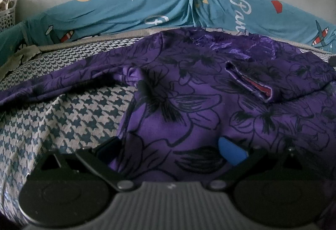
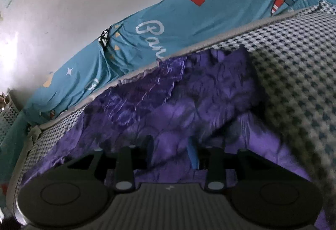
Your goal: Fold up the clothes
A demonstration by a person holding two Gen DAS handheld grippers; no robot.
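L tongs wide over purple garment (crumpled), R tongs narrow, unclamped.

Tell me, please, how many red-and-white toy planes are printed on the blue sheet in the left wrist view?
2 clearly visible: one plane at the left, just above the houndstooth cover, and one plane at the far right edge. More may be hidden behind the purple garment.
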